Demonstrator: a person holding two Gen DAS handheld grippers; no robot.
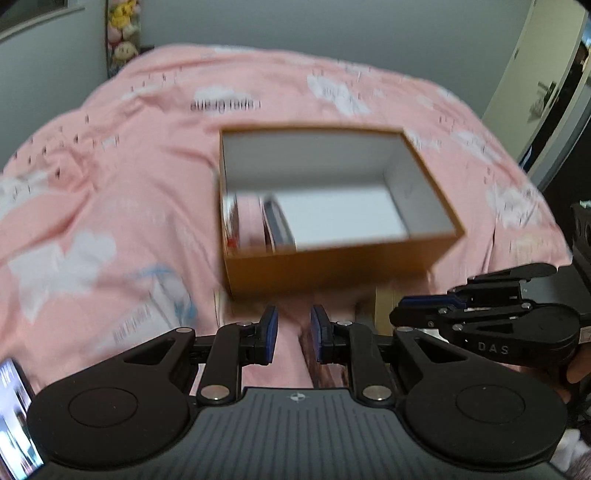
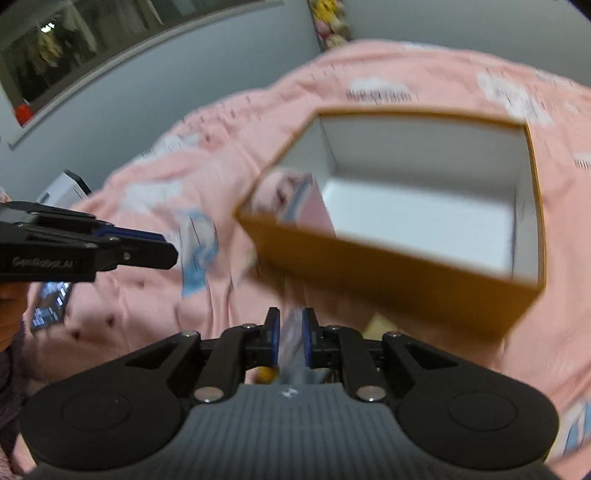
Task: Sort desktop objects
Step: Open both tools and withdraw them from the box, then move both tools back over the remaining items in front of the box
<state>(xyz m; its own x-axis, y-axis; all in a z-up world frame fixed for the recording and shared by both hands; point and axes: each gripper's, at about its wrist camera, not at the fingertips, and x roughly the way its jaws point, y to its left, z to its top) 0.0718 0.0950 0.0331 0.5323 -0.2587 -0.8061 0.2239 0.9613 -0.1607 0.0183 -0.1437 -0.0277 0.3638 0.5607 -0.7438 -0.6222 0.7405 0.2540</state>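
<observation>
An orange cardboard box (image 1: pixel 332 266) (image 2: pixel 388 280) with a white inside lies open on the pink bedspread (image 1: pixel 110 184). A pink item (image 1: pixel 249 221) (image 2: pixel 299 199) and a dark flat item (image 1: pixel 277 225) stand at its left end. My left gripper (image 1: pixel 295 332) hangs just short of the box's near wall, its pads nearly together with only bedding showing in the slit. It shows side-on as the left gripper (image 2: pixel 166 247). My right gripper (image 2: pixel 291 332) is beside it, before the box, with a pale translucent item (image 2: pixel 291 347) spanning its narrow gap. It shows at the right edge as the right gripper (image 1: pixel 402 310).
A blue-and-white packet (image 1: pixel 166 291) (image 2: pixel 199 251) lies on the bedspread left of the box. A phone (image 1: pixel 14 417) (image 2: pixel 51 302) with a lit screen lies at the near left. Something yellowish (image 1: pixel 384 306) pokes out under the box's front. Plush toys (image 1: pixel 123 33) stand against the far wall.
</observation>
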